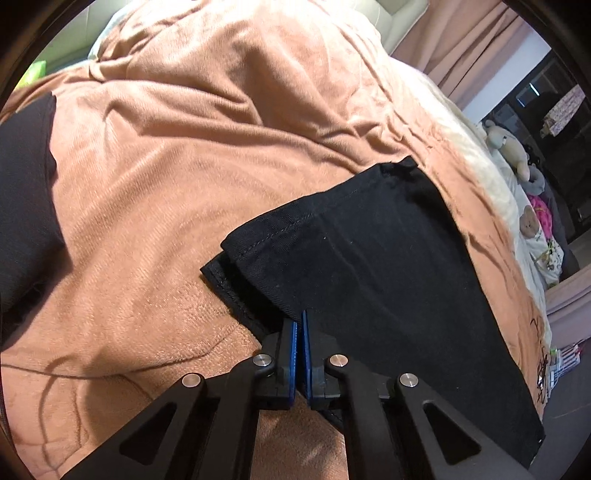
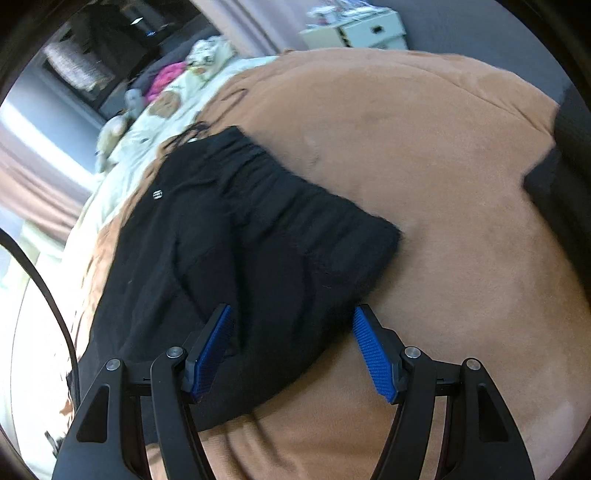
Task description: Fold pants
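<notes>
Black pants (image 1: 373, 258) lie folded on a brown blanket (image 1: 177, 177), hem end toward me in the left wrist view. My left gripper (image 1: 299, 319) is shut, its blue pads pinching the near edge of the pants' top layer. In the right wrist view the pants (image 2: 258, 236) show their gathered waistband and a small white logo. My right gripper (image 2: 291, 314) stands open just over the pants' near edge. One of its blue pads (image 2: 212, 343) is above the cloth and the other sits at the cloth's right border. Nothing is pressed between them.
The blanket (image 2: 424, 166) covers a bed. Cream bedding with bear prints (image 2: 173, 107) and plush toys (image 1: 513, 147) lie along one side. Another dark garment (image 1: 26, 192) rests at the left. A white drawer unit (image 2: 365, 31) and curtains (image 1: 469, 40) stand beyond.
</notes>
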`<state>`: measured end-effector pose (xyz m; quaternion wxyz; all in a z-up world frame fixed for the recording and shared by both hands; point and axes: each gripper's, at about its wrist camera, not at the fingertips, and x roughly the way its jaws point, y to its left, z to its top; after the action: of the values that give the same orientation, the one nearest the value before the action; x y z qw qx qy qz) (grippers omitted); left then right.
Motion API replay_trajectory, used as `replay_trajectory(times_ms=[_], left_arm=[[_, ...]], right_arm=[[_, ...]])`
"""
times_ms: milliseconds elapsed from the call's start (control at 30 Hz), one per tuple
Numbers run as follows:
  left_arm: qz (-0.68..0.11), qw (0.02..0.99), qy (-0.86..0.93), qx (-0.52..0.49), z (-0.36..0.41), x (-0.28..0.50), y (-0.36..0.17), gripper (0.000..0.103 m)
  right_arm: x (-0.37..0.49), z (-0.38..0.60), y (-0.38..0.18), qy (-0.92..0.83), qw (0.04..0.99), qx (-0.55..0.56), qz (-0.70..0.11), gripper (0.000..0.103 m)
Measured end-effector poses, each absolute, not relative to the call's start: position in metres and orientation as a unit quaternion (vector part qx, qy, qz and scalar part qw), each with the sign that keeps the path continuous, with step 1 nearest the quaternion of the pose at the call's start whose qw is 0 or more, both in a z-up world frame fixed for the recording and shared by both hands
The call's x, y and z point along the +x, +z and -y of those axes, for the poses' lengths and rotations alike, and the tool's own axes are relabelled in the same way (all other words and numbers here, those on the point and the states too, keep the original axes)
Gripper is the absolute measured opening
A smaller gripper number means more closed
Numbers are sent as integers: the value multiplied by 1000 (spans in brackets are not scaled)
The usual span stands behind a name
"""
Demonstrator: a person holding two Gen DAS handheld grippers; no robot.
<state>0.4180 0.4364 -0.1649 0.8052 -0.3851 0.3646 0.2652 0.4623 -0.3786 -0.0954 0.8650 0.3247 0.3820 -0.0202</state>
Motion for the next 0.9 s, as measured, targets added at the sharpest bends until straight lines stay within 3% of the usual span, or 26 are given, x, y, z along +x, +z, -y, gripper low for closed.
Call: replay_trajectory(times_ms=[200,267,333,433,600,667,733,800,900], left_arm=[[-360,809,271,-378,-435,408,-157,1],[-359,809,268,-379,-435,405,-156,1],[-360,810,266,-378,-435,405,-155,1],[-358,809,264,-385,-436,404,-155,1],[-388,791,263,-393,-438,411,-167,2],[-395,784,259,-403,-438,409,-172,4],[-400,780,254,-408,-436,408,-175,18],[-397,777,247,-421,-435,406,-178,24],[-389,771,244,-442,-436,403,-180,31]], right_arm=[[462,384,-102,-5,857,345,-383,64],[467,385,-101,-8,859,338,-385,28],[468,388,-100,-14,859,333,-388,13],[463,388,-90,-9,869,323,-374,7],[450,386,-88,-17,875,319,-363,6],[451,381,-93,-17,874,305,-379,12],[452,382,-95,-16,868,315,-384,15],[452,383,-92,-11,865,322,-385,19],[456,384,-93,5,858,332,-391,33]])
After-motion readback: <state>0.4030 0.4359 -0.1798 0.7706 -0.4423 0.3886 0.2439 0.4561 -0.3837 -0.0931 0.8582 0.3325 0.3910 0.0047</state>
